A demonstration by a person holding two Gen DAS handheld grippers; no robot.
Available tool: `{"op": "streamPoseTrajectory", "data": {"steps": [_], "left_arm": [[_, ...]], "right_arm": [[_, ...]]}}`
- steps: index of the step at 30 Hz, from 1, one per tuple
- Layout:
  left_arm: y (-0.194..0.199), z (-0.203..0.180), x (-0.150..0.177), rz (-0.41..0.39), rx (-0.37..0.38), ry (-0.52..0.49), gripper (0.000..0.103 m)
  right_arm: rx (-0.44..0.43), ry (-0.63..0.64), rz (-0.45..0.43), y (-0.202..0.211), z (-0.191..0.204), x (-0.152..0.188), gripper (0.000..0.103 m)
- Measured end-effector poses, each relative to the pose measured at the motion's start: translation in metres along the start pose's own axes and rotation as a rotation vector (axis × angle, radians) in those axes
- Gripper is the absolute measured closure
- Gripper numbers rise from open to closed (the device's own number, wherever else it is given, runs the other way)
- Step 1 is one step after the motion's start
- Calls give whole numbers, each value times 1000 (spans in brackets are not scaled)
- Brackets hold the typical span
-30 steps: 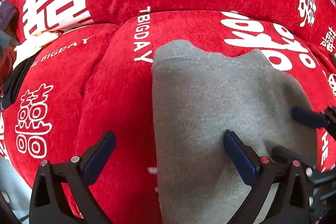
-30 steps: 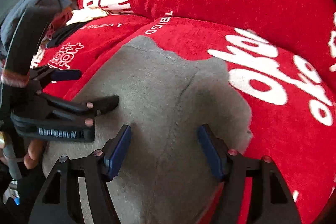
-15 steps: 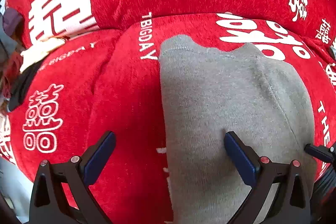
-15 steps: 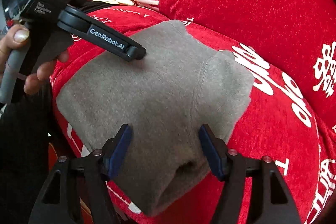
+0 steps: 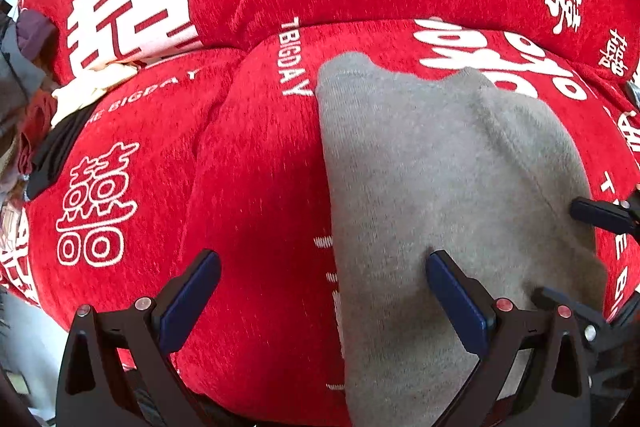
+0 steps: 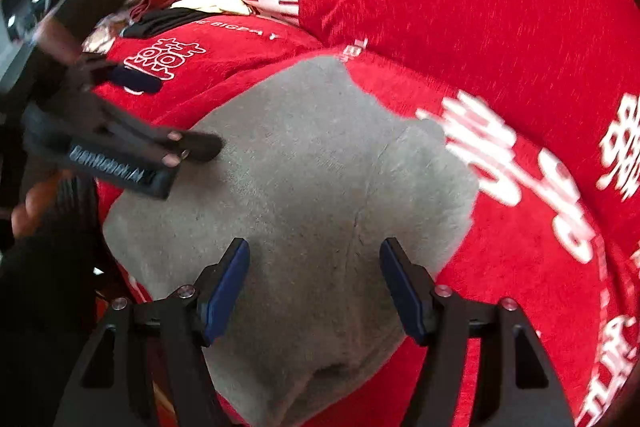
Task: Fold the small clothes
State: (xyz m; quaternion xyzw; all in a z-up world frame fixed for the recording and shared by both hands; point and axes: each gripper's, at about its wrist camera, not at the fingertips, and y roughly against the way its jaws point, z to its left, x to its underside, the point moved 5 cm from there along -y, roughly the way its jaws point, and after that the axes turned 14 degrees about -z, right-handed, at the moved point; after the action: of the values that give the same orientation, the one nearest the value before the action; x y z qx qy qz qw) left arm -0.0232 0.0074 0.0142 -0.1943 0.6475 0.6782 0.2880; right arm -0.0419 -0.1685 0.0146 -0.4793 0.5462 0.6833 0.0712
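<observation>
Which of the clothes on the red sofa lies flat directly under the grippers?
The grey garment, spread alone on the red seat cushion. The other clothes are heaped at the sofa's far left end.

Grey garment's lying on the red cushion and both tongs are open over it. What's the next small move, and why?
Probably lower the right tongs onto the near edge of the grey garment and close on it. Both tongs are open and empty, the left tongs straddling the garment's left edge on the red cushion. The cloth still looks lumpy, with a seam ridge running across it, so another fold or smoothing seems due.
</observation>
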Motion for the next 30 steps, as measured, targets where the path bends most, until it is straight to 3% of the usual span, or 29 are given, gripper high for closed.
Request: {"op": "streamPoseTrajectory", "data": {"steps": [8, 16, 20, 25, 27, 30], "left_arm": [[9, 1, 4, -10, 0, -8, 0], [11, -3, 5, 2, 25, 0, 0], [9, -8, -7, 0, 47, 10, 0], [-29, -12, -33, 78, 53, 36, 0], [-49, -11, -38, 116, 17, 44, 0], [-73, -7, -44, 146, 23, 83, 0]], "right_arm": [[19, 9, -14, 7, 1, 11, 30], [16, -45, -41, 6, -4, -11, 30], [14, 40, -34, -5, 5, -25, 30], [40, 87, 32, -39, -6, -45, 28], [45, 65, 98, -59, -17, -41, 28], [25, -15, 103, -66, -27, -35, 25]]}}
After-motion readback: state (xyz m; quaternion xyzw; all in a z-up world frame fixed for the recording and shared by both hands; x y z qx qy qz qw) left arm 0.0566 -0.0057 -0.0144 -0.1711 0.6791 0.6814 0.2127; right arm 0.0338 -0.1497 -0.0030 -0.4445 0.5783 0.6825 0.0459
